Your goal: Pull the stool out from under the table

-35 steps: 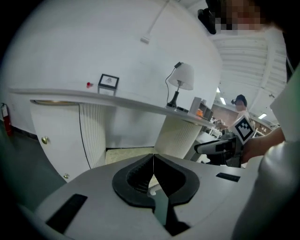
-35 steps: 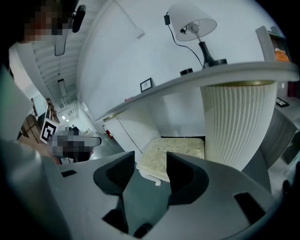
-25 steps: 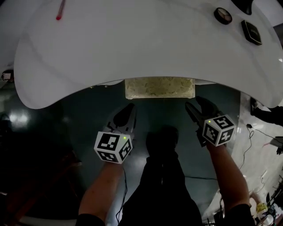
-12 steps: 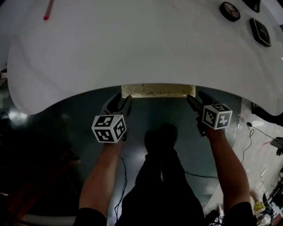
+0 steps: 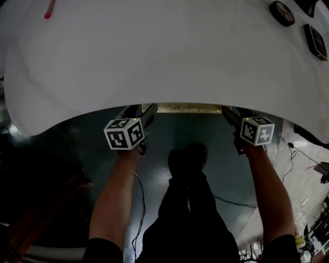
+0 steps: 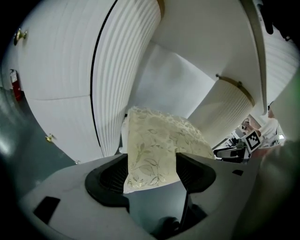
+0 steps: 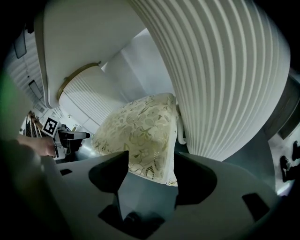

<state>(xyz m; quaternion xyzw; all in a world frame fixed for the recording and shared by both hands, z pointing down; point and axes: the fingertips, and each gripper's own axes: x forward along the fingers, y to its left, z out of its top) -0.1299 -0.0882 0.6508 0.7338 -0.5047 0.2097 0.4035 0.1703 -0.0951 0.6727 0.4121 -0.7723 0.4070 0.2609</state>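
less of the stool (image 5: pixel 187 108) shows now; it sits tucked under the table (image 5: pixel 154 61). left gripper (image 6: pixel 152 166) and right gripper (image 7: pixel 150 173) have dropped to its front corners, one each side, likely to pull it straight. their jaws have just been opening wide, a corner between each, not squeezed. two cases (image 5: pixel 281 13) on top: insides unclear.

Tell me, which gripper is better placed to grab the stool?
Left, narrowly. The left gripper and right gripper have jaws that have just been opening, each around a corner of the stool cushion under the table; the left's corner sits deeper between its pads.
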